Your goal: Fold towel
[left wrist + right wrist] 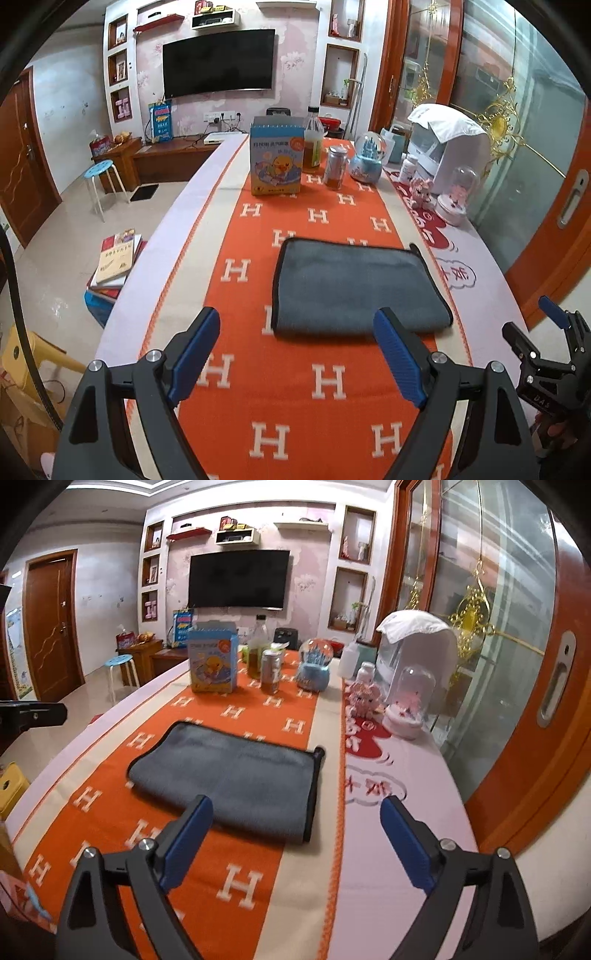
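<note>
A grey towel point(351, 288) with a black hem lies folded flat on the orange runner with white H letters point(325, 380). It also shows in the right wrist view point(236, 775). My left gripper point(295, 332) is open and empty, just short of the towel's near edge. My right gripper point(295, 819) is open and empty, near the towel's near right corner, partly over the pink cloth. The right gripper point(546, 332) also shows at the right edge of the left wrist view.
At the table's far end stand a blue carton point(275, 158), a bottle point(314, 142), a jar point(334, 166), a snow globe point(369, 158), a glass dome point(458, 195) and a white appliance point(450, 147). A stool point(99, 177) and books point(114, 258) are left of the table.
</note>
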{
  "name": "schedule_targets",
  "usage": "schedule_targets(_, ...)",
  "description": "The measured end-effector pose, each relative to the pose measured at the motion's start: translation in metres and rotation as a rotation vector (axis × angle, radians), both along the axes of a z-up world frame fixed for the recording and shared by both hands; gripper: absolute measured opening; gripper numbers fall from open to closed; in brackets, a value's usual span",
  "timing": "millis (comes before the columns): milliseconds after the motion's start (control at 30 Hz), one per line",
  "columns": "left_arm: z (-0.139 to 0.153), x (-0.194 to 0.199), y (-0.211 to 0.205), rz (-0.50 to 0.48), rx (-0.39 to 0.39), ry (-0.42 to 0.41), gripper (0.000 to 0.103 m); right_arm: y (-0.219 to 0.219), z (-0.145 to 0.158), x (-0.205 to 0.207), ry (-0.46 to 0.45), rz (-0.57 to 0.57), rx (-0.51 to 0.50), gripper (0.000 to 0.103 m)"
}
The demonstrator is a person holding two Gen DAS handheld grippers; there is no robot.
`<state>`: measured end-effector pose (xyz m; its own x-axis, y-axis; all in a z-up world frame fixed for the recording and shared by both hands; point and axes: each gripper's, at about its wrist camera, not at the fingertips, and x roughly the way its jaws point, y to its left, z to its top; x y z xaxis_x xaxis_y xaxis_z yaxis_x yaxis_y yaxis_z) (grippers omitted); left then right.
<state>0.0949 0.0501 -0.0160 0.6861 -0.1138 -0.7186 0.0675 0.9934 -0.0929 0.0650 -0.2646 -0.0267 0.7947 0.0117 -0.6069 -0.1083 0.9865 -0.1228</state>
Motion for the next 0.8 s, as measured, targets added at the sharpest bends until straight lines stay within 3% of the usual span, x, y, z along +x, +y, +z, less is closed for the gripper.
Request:
schedule_targets(367,-0.005,-0.047,-0.003,0.03,0.016,0.057,0.087,0.015,0.003,-0.041,0.091,0.05,0.077,0.103)
schedule_targets(800,0.01,-0.07,-0.011,-0.019,0.032,0.074,0.091,0.024,0.025,-0.059,0.178,0.026,0.096,0.103)
